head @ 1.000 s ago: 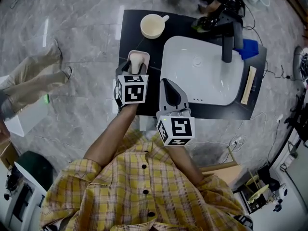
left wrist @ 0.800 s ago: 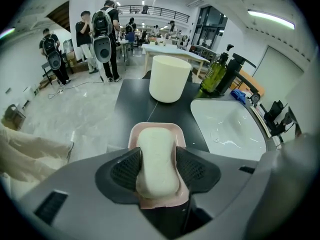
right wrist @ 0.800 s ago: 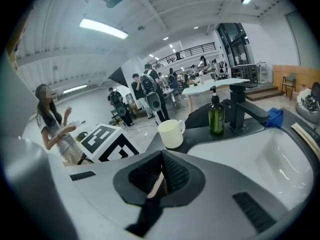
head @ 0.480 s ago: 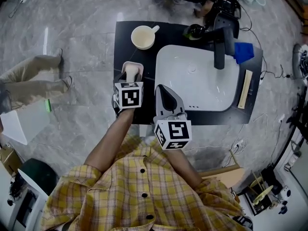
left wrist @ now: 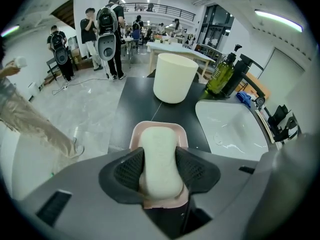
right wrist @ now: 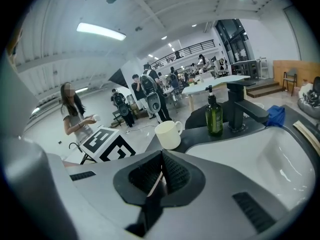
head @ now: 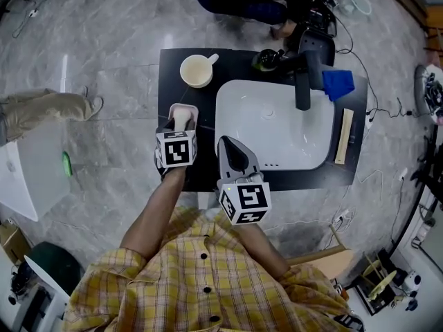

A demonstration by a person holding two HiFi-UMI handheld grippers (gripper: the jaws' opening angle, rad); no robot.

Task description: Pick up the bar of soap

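Note:
The pale cream bar of soap point(left wrist: 160, 154) lies lengthwise over a pink dish point(left wrist: 136, 134) on the black counter point(head: 208, 75). My left gripper point(left wrist: 160, 170) is shut on the soap, with a ribbed pad pressed against each long side. From above, soap and dish point(head: 184, 109) show just past the left gripper point(head: 179, 124), left of the white sink point(head: 277, 126). My right gripper point(head: 229, 144) hovers at the sink's near left corner. In its own view the right gripper point(right wrist: 161, 156) is shut with nothing between the pads.
A cream mug point(head: 196, 70) stands at the counter's back left. Behind the sink are a green bottle point(head: 265, 60), a black faucet point(head: 302, 75) and a blue cloth point(head: 338, 83). A wooden strip point(head: 342, 135) lies at the right. People stand on the floor nearby.
The head view has drifted, so the counter sits higher and further left in frame. Both grippers keep their places relative to the dish and sink. The legs at the left moved away.

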